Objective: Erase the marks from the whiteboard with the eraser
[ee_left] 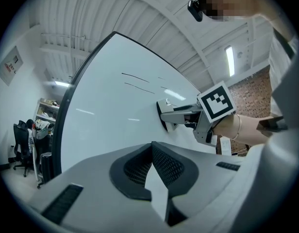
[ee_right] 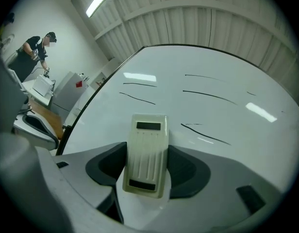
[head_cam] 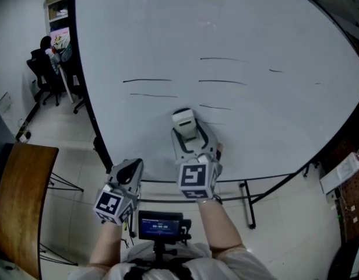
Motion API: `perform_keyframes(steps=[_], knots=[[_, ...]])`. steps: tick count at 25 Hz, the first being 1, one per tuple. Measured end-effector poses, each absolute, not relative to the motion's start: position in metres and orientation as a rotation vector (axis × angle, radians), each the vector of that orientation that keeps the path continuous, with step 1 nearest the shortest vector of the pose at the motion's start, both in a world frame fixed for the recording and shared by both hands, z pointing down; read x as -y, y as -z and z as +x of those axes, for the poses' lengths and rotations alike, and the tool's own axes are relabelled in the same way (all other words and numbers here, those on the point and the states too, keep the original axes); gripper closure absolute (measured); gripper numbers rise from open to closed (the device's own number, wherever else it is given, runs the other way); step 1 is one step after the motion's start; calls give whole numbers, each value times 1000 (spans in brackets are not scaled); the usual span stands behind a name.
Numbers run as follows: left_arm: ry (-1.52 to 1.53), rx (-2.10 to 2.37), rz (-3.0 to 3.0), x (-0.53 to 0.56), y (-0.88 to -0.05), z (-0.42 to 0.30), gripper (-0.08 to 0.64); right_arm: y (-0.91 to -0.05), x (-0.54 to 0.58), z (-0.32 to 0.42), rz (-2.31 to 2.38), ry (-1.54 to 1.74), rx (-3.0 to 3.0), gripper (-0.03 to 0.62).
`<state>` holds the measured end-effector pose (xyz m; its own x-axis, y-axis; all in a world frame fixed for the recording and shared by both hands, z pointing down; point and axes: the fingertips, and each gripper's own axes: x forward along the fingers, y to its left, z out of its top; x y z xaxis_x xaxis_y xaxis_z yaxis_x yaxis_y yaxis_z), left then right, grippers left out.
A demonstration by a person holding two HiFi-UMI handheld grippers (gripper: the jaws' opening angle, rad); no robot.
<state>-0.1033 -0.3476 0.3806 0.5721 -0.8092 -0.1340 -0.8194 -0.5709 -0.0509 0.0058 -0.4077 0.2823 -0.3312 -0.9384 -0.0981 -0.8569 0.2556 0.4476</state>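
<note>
on the whiteboard (head_cam: 255, 127): eraser (ee_right: 148, 130) pressed flat, beside black lines (head_cam: 147, 80)
right gripper (ee_right: 147, 159): clamped on eraser
left gripper (ee_left: 152, 152): jaws together, holding nothing

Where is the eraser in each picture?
Head view: the eraser is at centre, over the whiteboard.
Left gripper view: right of centre, at the whiteboard.
Right gripper view: bottom centre, between the jaws.
Shared landmark: the black marks on the whiteboard.

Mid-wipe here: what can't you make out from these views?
- Whiteboard under the eraser: covered by it and the right gripper in every view.
- Eraser's wiping face: turned toward the whiteboard in every view.
- Far-right speck: too small in the head view to judge.
</note>
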Motion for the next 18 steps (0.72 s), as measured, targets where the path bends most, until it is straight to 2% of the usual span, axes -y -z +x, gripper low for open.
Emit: perform_keyframes(steps=[7,18], knots=[[-169,-1403,-2679,356,-383,-99,552,-283,409,27,1700,612,2373,318],[-150,-1363,-2728,355,-383,-74,552,-302,418,126,1857,371,2385,320]])
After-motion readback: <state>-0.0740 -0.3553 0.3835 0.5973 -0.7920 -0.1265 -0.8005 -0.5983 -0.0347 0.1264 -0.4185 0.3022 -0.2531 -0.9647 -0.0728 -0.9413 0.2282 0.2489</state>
